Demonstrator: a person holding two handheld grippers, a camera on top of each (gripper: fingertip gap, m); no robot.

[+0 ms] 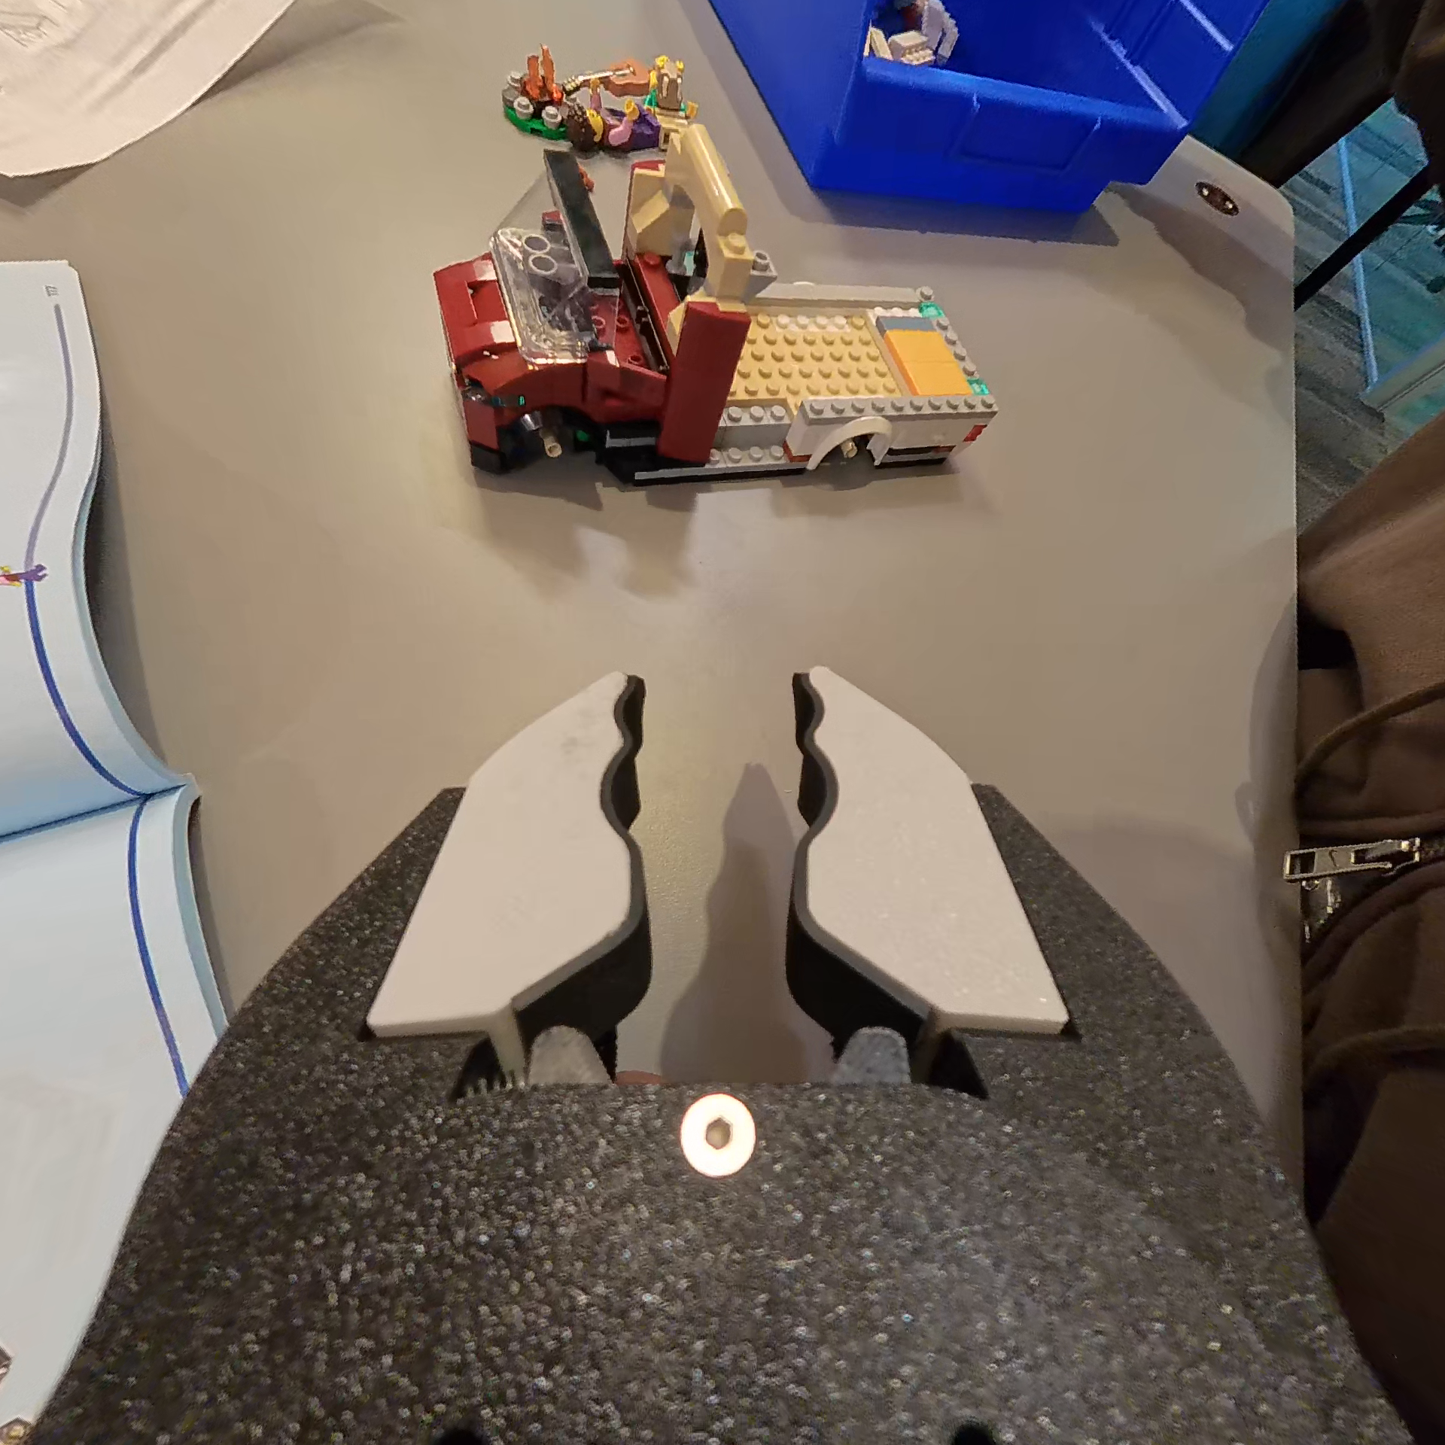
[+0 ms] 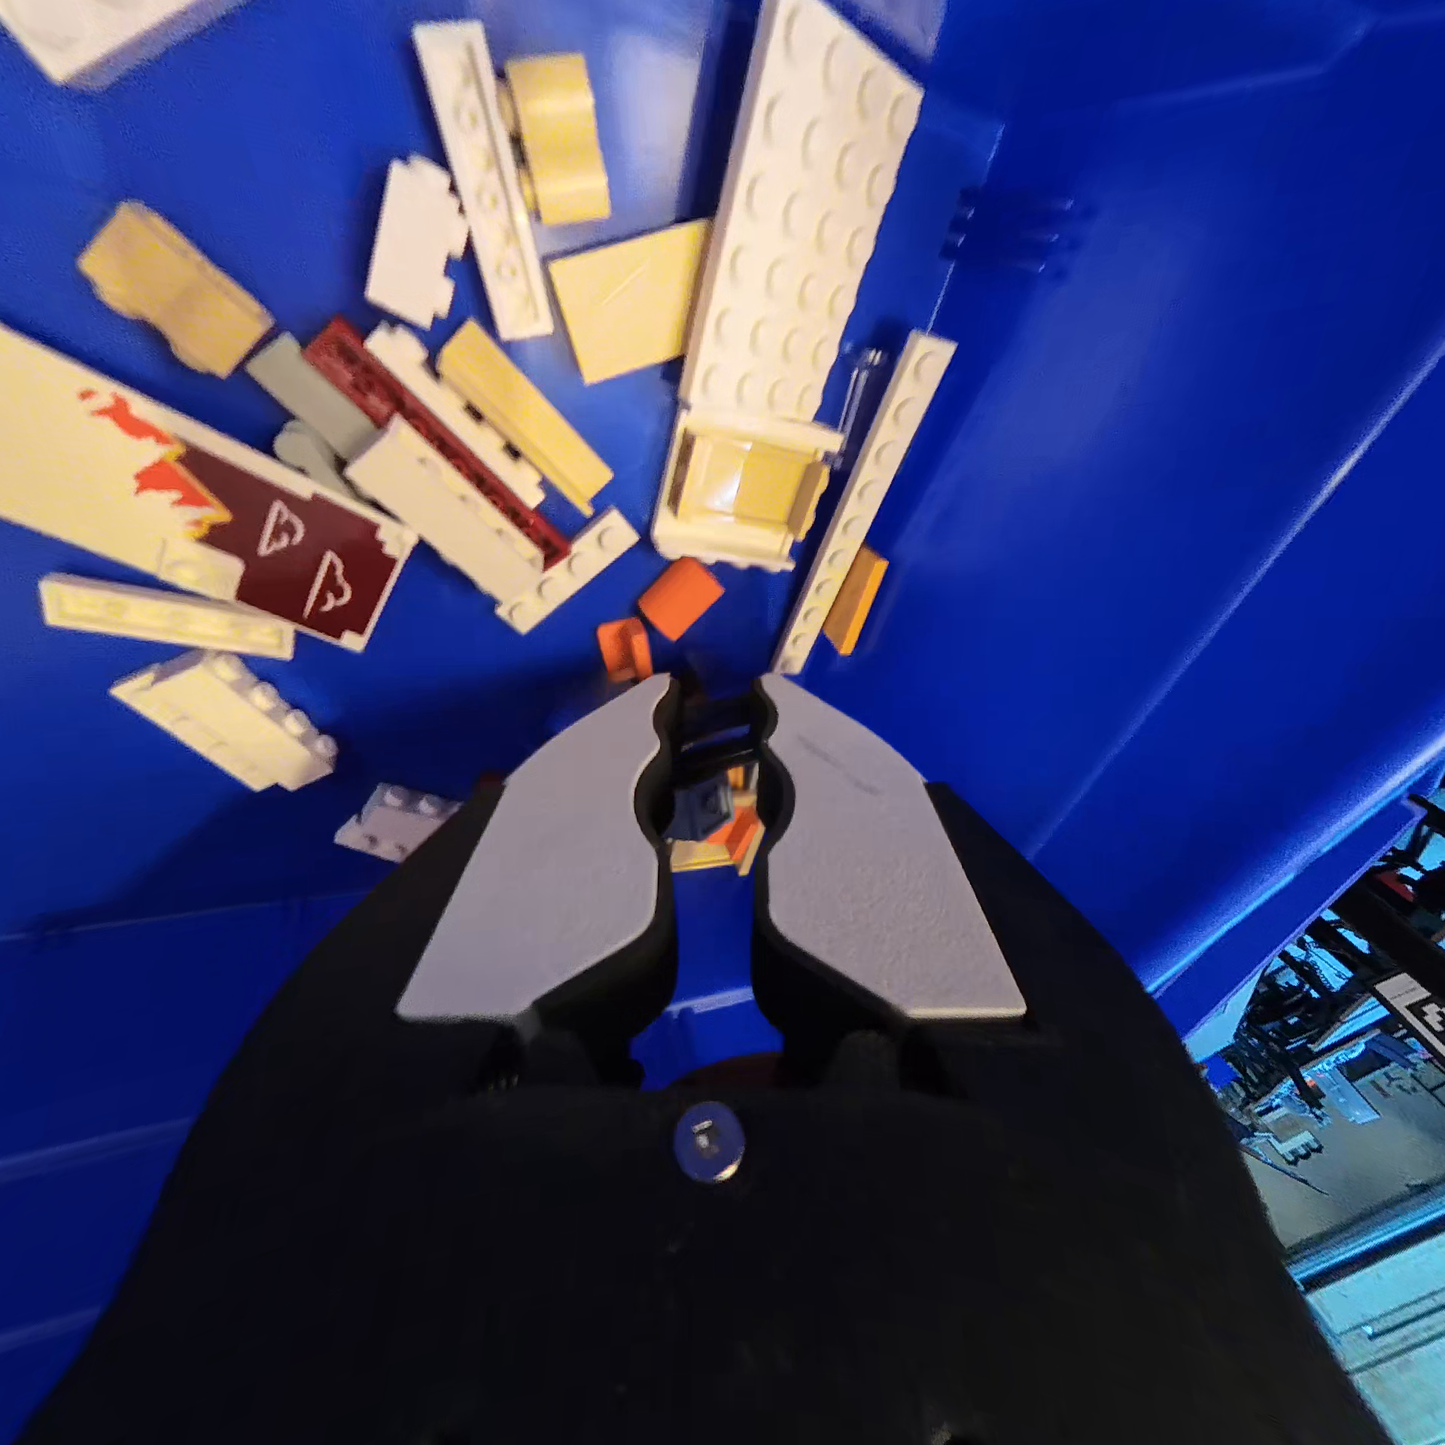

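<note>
Our left gripper (image 1: 719, 688) hovers with fingers spread over the grey surface (image 1: 313, 547), short of a brick truck (image 1: 704, 352); our right gripper (image 2: 715, 696), inside a blue bin (image 2: 1173, 469), pinches a small black piece (image 2: 715, 735).

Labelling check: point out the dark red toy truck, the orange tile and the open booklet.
dark red toy truck (image 1: 547, 367), left wrist view, hood.
orange tile (image 2: 680, 597), right wrist view, top face.
open booklet (image 1: 47, 704), left wrist view, upper page.
</note>
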